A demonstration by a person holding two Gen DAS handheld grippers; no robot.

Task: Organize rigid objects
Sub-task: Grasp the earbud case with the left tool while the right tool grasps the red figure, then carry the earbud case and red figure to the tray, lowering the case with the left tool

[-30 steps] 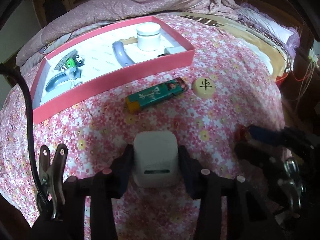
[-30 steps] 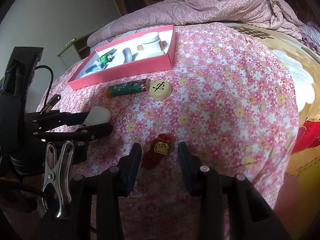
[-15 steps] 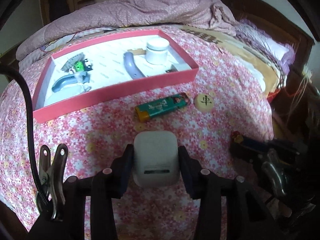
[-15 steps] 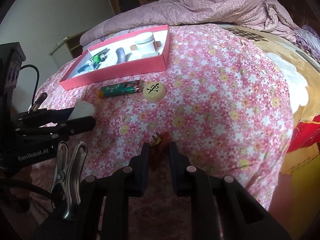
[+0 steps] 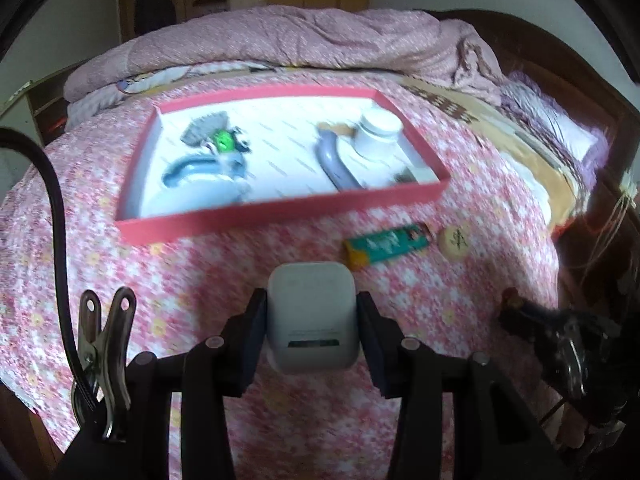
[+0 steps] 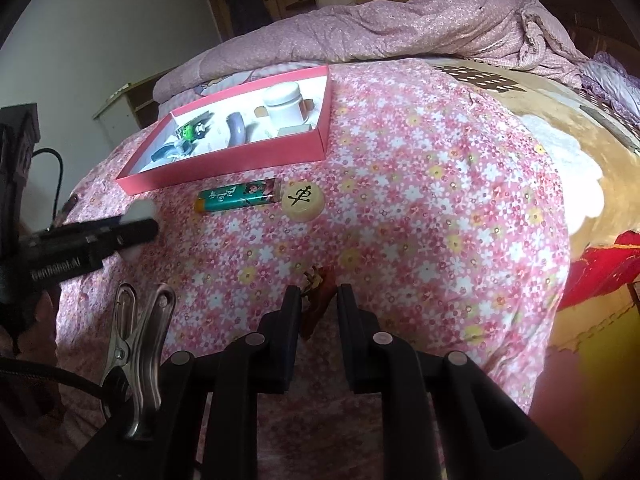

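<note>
A red box (image 5: 280, 216) lies on the flowered bed (image 6: 420, 184), at the far left of the cover. Inside on its white floor are a white jar (image 5: 379, 130) at the right, a grey curved handle (image 5: 334, 162) just left of the jar, a blue-grey curved tool (image 5: 200, 170) at the left, and a small green-and-black thing (image 5: 222, 140) beyond that tool. A small pale block (image 6: 294, 130) sits in the near right corner, by the jar; the left view is too blurred to tell more.

Just outside the box's near wall lie a green lighter (image 6: 238, 196) and, touching its right end, a round cream chess piece (image 6: 302, 200) with a dark character on top.

The left tongs (image 5: 311, 320) are clenched on a white charger (image 5: 311, 316), held above the bed, near of the box and left of the lighter, with the fingers (image 5: 250, 332) level and pointing toward the box.

The right tongs (image 6: 318, 304) are at the near edge of the bed, pointing far, and grip a small brown figure (image 6: 316, 292) between narrowly spaced jaws; whether it is off the cover I cannot tell. In the left view these tongs show at the far right, dark and blurred
</note>
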